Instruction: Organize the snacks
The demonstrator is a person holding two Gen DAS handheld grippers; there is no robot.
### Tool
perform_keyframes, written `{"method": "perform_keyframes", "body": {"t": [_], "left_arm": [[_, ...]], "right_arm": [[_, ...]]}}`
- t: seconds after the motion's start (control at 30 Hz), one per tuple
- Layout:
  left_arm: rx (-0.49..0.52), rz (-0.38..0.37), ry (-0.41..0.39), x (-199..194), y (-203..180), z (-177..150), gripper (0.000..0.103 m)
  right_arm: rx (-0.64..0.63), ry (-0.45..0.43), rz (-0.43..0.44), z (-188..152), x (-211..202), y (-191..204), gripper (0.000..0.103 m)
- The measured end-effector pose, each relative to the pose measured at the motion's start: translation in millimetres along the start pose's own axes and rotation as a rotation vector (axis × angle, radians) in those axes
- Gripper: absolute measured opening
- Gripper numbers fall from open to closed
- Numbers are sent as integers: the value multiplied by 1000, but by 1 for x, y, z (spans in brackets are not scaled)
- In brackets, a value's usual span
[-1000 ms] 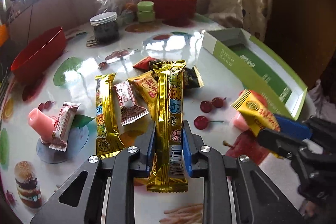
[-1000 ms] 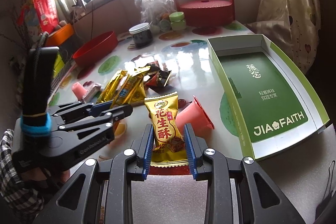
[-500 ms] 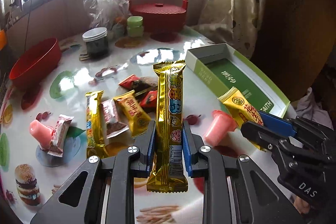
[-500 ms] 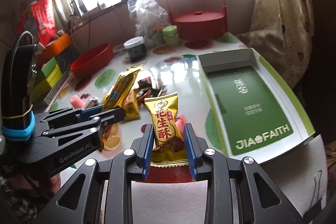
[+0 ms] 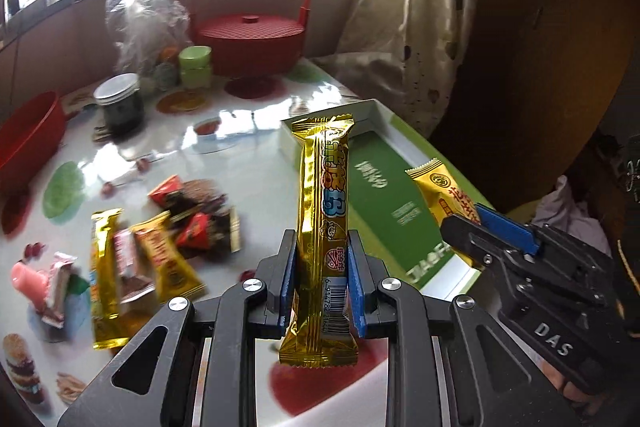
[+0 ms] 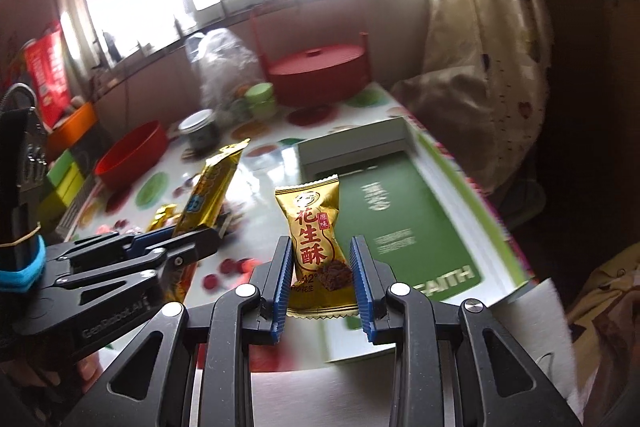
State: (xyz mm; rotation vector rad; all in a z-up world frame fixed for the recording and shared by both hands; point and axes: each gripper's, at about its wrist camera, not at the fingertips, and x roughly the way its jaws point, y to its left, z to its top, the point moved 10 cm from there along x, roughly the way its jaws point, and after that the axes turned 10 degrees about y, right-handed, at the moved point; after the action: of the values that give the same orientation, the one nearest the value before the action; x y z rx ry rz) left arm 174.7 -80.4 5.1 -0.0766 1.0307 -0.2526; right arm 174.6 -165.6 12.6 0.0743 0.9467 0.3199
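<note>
Left gripper [image 5: 322,281] clamped on long gold foil snack bar [image 5: 323,211]; right gripper [image 6: 322,281] pinching gold peanut-crisp packet [image 6: 316,247]; loose snacks at nine o'clock blurred.

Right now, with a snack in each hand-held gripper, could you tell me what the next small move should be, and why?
Probably carry both on over the green box and lower them in. The left hand-held gripper is shut on the long gold bar, the right hand-held gripper on the peanut candy, and both hang clear of the table beside the box, which looks empty.
</note>
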Motion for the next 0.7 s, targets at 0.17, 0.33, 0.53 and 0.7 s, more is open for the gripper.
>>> {"method": "perform_keyframes", "body": {"t": [0.17, 0.33, 0.53, 0.7], "left_arm": [[5, -51, 14, 14, -24, 13, 24], [-2, -88, 53, 33, -41, 20, 24], [-18, -105, 109, 58, -52, 18, 24], [-30, -117, 129, 72, -59, 19, 24]], "right_arm": [[41, 15, -43, 3, 8, -31, 28], [69, 46, -79, -1, 22, -55, 28], [84, 75, -105, -8, 36, -71, 28], [68, 87, -134, -9, 43, -76, 28]]}}
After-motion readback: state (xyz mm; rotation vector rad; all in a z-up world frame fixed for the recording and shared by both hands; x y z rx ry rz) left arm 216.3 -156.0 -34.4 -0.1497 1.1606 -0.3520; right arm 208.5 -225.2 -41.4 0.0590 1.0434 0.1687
